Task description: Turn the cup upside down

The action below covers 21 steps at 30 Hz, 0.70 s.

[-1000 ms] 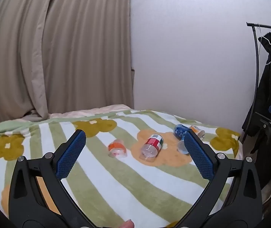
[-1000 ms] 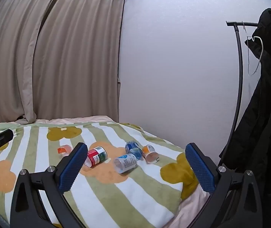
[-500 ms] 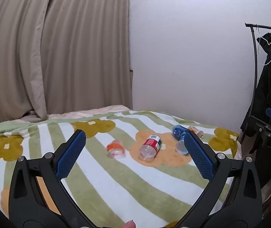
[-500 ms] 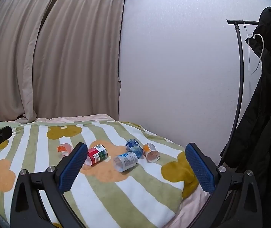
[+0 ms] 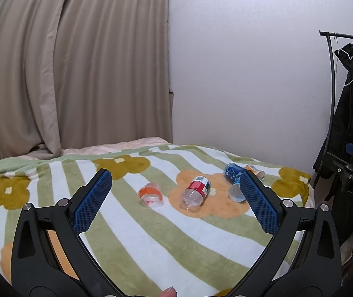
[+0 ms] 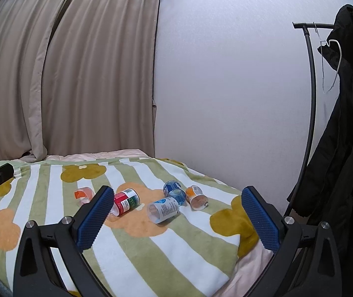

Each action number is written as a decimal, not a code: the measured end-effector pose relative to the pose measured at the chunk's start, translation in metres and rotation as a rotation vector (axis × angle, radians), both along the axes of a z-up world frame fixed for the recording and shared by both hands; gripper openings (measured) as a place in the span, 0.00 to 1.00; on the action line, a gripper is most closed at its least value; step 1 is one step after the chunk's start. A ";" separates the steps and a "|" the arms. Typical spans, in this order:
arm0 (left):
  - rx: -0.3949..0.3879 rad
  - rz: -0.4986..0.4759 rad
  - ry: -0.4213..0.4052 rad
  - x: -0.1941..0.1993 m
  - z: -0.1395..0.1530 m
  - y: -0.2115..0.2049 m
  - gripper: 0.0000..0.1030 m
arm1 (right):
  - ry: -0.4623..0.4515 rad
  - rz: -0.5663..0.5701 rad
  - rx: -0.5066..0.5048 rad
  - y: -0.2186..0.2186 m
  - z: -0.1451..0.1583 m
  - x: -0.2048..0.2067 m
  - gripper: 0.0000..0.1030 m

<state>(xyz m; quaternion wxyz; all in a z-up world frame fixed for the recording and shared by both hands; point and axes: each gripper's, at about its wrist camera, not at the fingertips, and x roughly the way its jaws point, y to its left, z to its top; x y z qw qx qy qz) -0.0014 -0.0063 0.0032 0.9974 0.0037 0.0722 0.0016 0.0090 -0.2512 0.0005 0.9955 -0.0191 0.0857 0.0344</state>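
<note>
Several plastic cups lie on their sides on a striped flower blanket (image 5: 131,232). An orange-labelled cup (image 5: 150,195) (image 6: 84,194) is at the left, then a red-and-green cup (image 5: 195,193) (image 6: 124,201), a white-and-blue cup (image 6: 164,209) (image 5: 235,193), a dark blue cup (image 6: 174,192) (image 5: 232,172) and a small orange cup (image 6: 196,197) (image 5: 254,170). My left gripper (image 5: 176,203) is open and empty, well short of the cups. My right gripper (image 6: 176,215) is open and empty, also short of them.
Beige curtains (image 5: 65,74) and a white wall (image 5: 250,74) stand behind the bed. A clothes rack with a black coat (image 6: 344,123) stands at the right, past the bed's edge. The blanket corner (image 6: 226,259) drops off at the front right.
Both gripper views have drifted slightly; the cups sit a little higher and farther in the left wrist view. No cup has moved and both grippers stay open.
</note>
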 end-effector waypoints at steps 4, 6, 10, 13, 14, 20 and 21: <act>0.001 0.000 -0.001 -0.001 -0.001 0.000 1.00 | -0.001 -0.002 0.002 0.003 -0.002 0.000 0.99; 0.001 0.000 -0.003 0.000 -0.001 0.000 1.00 | -0.003 -0.002 0.003 0.003 -0.002 -0.001 0.99; 0.001 0.000 -0.003 0.000 0.000 0.000 1.00 | -0.001 -0.002 0.005 0.002 -0.001 0.000 0.99; 0.002 0.002 -0.007 0.000 0.001 -0.001 1.00 | -0.001 -0.001 0.005 0.002 -0.002 -0.001 0.99; 0.001 0.003 -0.008 0.001 0.001 -0.001 1.00 | -0.001 -0.002 0.005 0.002 -0.001 0.000 0.99; -0.008 0.001 -0.011 0.001 0.001 0.000 1.00 | 0.000 -0.001 0.007 0.001 -0.001 0.000 0.99; -0.008 0.000 -0.011 0.001 0.001 0.000 1.00 | 0.000 -0.001 0.006 0.002 -0.002 -0.001 0.99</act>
